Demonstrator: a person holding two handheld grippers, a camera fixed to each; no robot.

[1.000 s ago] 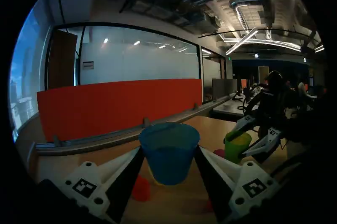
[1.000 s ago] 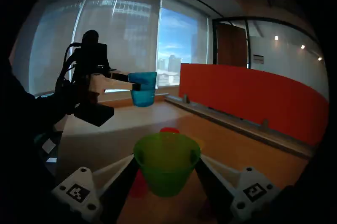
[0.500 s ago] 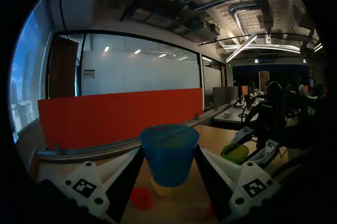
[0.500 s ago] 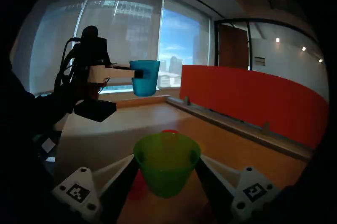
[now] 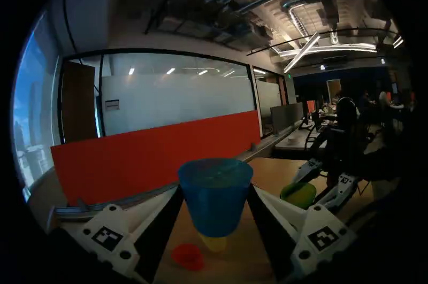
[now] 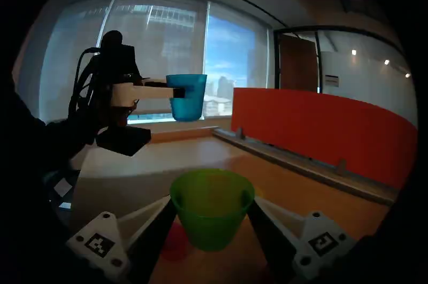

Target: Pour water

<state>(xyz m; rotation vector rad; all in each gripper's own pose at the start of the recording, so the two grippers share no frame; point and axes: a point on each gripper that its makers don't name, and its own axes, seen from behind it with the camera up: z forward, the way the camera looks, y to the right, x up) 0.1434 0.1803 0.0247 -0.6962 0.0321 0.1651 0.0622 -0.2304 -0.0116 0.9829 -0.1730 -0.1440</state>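
The left claw (image 5: 215, 193) is closed part-way on a blue cup (image 5: 215, 206), one finger pressed to each side of it. The cup stands upright, lifted well clear of the bench (image 5: 251, 254). Whether it holds water I cannot tell.

Below it, on the bench, a yellow cup (image 5: 216, 242) shows just under the blue cup's base, and a red cup (image 5: 188, 256) lies a little to the left of that. A long orange partition (image 5: 155, 155) runs along the far edge of the bench.

The right claw (image 6: 212, 204) grips a green cup (image 6: 212, 217) the same way, both fingers on its sides, mouth up, low and near the bench top.

In the right gripper view the left claw (image 6: 181, 91) hangs up and to the left against the bright window (image 6: 230, 64), carrying the blue cup (image 6: 187, 98) higher than the green one. In the left gripper view the right claw (image 5: 315, 185) sits off to the right, with the green cup (image 5: 298, 194) lower than the blue cup and well apart from it.
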